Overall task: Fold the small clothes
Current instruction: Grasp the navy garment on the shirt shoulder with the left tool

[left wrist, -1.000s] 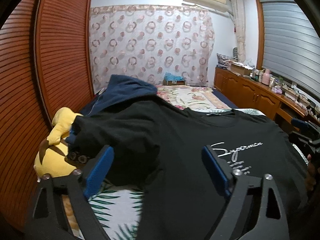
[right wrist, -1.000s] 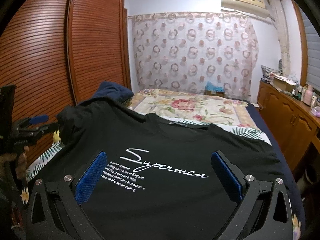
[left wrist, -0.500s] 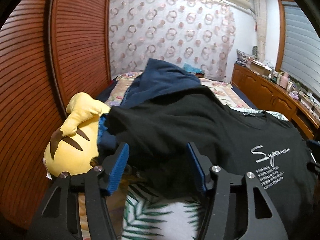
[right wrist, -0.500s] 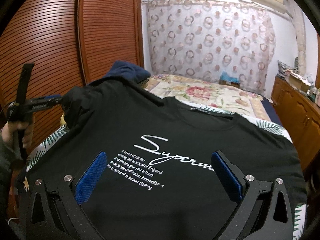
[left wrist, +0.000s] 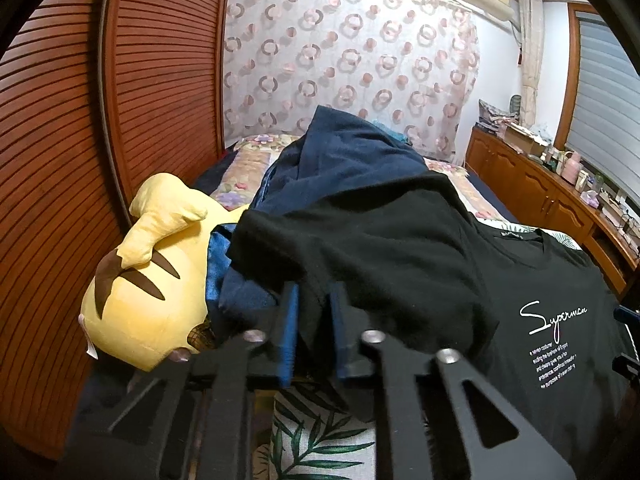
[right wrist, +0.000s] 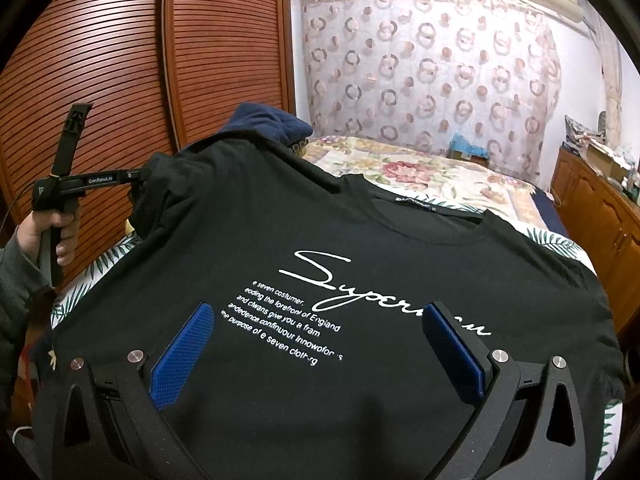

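The left hand-held gripper (left wrist: 313,300) has just closed on the sleeve of the black printed cotton T-shirt (right wrist: 360,280); the right hand-held gripper (right wrist: 320,344) stands wide above it. At the bed's (right wrist: 420,168) left edge, a yellow plush toy (left wrist: 140,280) and a dark blue garment (left wrist: 352,160) crowd the sleeve, partly hidden.

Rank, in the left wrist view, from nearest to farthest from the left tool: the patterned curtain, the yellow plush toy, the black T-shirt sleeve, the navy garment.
1. Black T-shirt sleeve: pinched in the left tool.
2. Yellow plush toy: just left of the tool.
3. Navy garment: heaped behind the sleeve.
4. Patterned curtain: on the far wall.
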Demonstrator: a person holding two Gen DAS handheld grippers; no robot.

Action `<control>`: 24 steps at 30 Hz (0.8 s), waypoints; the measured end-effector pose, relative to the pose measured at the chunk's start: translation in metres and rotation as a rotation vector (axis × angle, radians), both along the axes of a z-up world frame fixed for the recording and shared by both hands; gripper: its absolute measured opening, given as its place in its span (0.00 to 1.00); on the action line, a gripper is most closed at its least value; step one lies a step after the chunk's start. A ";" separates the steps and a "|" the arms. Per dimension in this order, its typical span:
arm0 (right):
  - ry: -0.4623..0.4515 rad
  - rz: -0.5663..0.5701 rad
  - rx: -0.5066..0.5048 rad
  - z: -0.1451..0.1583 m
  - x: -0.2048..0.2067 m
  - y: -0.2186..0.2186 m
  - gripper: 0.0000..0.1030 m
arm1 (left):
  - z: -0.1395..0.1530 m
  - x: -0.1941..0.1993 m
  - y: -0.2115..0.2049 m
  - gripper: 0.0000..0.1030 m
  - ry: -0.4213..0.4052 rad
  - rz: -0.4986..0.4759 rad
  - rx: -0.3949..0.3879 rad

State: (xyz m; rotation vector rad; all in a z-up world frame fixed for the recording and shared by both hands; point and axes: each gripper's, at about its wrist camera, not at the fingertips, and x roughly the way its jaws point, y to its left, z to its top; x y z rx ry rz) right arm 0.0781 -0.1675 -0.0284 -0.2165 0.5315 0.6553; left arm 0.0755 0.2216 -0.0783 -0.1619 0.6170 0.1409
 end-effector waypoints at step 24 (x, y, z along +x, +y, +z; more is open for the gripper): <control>-0.019 -0.093 0.084 -0.001 -0.006 -0.024 1.00 | 0.085 0.013 -0.147 0.06 -0.159 -0.352 0.078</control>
